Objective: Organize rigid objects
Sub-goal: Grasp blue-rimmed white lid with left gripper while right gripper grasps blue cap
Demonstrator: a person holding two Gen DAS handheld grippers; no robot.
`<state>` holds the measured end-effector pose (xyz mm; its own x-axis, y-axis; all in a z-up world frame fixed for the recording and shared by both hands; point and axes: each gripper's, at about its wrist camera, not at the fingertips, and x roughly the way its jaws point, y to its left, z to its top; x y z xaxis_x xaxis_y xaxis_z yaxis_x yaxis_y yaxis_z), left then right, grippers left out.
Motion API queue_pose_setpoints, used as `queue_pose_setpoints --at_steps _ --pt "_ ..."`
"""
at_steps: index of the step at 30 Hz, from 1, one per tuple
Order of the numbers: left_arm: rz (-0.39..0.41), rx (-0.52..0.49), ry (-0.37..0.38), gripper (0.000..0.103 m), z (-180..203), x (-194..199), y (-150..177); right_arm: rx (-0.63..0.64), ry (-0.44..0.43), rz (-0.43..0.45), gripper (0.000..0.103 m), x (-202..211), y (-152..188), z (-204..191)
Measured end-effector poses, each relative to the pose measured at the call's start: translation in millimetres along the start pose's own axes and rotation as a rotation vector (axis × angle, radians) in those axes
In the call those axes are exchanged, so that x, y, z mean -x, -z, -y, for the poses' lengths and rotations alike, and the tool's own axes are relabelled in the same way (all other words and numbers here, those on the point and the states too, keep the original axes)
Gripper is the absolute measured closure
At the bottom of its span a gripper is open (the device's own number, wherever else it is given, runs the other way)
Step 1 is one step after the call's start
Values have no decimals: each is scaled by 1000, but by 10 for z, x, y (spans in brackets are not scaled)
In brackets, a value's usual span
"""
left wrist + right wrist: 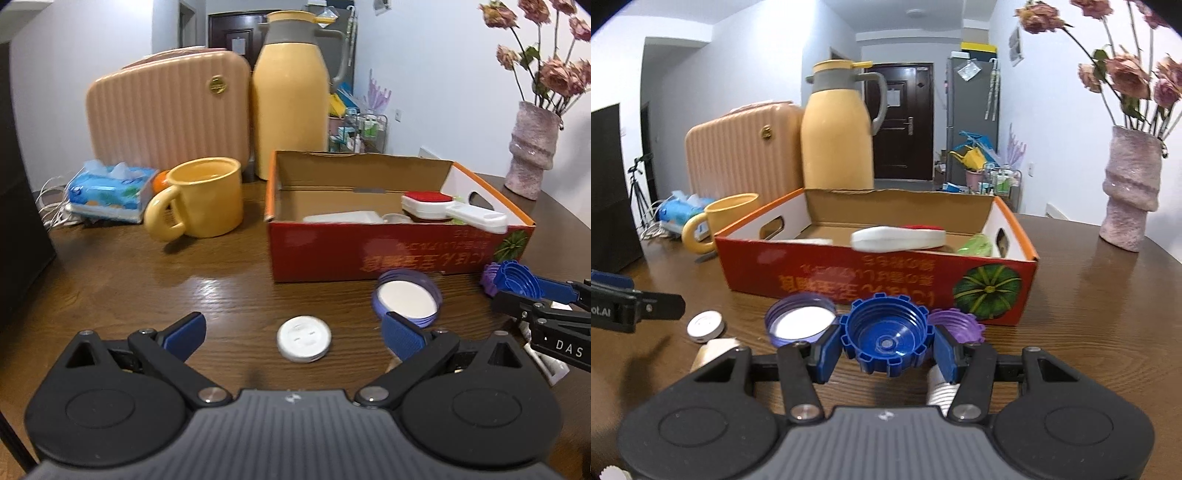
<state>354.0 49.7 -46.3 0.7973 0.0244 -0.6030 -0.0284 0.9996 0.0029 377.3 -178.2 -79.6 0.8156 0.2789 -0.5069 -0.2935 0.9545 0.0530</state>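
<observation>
Right gripper (886, 345) clamped on the blue cap (885, 341), pads tight on both sides, cap's open side facing the cam, held just above the table (1089, 295) in front of the box (849, 275). Purple lid (799, 319) sits on the table just left of it, ridged purple cap (956, 321) just right. Left gripper (291, 334) spread wide, nothing between the fingers, hanging over the white disc (304, 338). Box is open w/ a white brush (443, 210) and other white bits inside. Mug (199, 197) and jug (291, 96) further back.
</observation>
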Motion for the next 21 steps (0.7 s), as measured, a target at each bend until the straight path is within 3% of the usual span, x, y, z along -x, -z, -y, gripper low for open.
queue_pose_setpoints --at_steps 16,21 --pt "-84 -57 8 0 698 -338 -276 -74 79 52 51 176 -8 551" --pt "-126 -69 -26 0 853 -507 -292 -98 95 54 51 181 -4 723"
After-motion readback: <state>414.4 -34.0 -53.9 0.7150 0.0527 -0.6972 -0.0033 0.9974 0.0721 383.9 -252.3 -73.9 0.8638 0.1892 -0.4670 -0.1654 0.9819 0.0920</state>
